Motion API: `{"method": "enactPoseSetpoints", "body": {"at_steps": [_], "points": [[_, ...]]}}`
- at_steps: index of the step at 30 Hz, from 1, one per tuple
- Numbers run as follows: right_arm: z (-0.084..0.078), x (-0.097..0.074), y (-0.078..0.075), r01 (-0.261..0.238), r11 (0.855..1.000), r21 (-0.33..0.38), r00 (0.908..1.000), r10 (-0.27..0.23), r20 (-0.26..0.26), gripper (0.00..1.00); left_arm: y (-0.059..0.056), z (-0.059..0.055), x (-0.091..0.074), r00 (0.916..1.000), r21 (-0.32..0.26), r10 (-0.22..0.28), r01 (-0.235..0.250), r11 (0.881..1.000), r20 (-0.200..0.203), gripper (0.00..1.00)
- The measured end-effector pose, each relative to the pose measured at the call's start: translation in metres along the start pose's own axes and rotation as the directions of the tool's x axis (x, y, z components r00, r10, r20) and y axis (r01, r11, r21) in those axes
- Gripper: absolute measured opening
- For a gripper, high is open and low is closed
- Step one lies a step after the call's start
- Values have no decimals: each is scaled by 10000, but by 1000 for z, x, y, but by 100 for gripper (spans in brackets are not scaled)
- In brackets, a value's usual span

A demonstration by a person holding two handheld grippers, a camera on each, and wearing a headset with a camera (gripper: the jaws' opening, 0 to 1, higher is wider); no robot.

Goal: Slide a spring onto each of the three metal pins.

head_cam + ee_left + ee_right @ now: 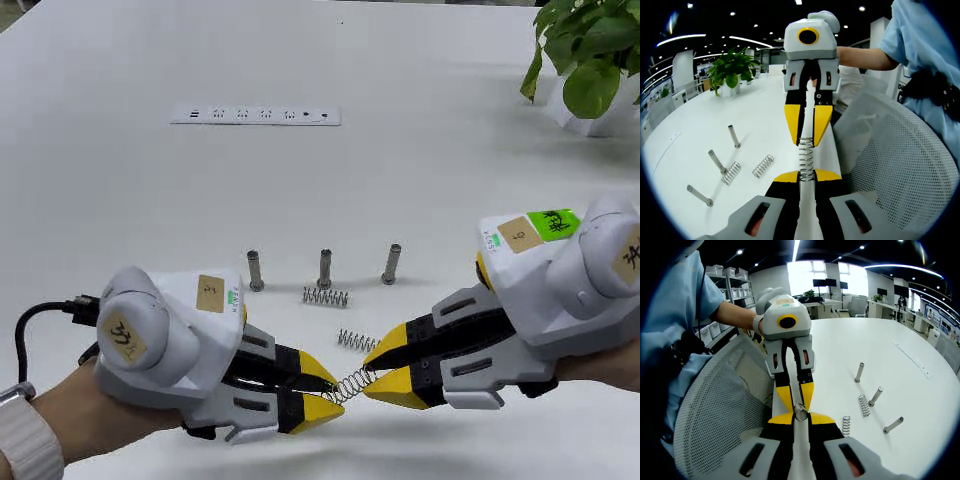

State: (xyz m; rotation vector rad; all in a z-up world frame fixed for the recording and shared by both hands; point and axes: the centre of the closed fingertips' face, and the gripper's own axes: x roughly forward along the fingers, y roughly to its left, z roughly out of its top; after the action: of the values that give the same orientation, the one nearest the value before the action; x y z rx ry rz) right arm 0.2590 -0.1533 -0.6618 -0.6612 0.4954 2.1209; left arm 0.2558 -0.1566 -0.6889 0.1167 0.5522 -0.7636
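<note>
Left gripper (335,396) and right gripper (371,375) meet tip to tip just above the table (120,200), and between them hangs the held spring (350,384). Each pair of jaws is closed on one end of it. In the left gripper view the coil (806,157) runs straight ahead from that gripper's own jaws into the opposite jaws, so its long axis lies along the line joining the two grippers, roughly level with the table. The three pins stand upright beyond the jaw tips, well apart from them: left pin (255,270), middle pin (325,268) and right pin (391,264). All three are bare. The middle pin sits most nearly straight out from the gap between the tips; the right jaws look somewhat nearer the right pin. One loose spring (325,296) lies just in front of the middle pin, and a second loose spring (357,341) lies just beyond the right jaws. The spring's axis is crosswise to the pins, so one gripper probably has to release its end and the other tip the coil upright over a pin.
</note>
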Motion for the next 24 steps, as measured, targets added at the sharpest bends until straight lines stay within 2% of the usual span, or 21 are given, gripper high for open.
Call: {"method": "enactPoseSetpoints", "body": {"at_steps": [10,14,24], "points": [[5,3,4,75,9991,-419,9996,-86,-260,12,-2,0,4,9999,-83,-51,50,10000,-111,9],[4,4,4,55,9977,-677,9987,-89,-511,12,-2,-2,6,9999,-90,-37,35,10000,-140,9],[2,4,1,12,9969,-792,9981,-62,-621,12,-1,-3,6,9999,-64,20,-21,10000,-110,9]]}}
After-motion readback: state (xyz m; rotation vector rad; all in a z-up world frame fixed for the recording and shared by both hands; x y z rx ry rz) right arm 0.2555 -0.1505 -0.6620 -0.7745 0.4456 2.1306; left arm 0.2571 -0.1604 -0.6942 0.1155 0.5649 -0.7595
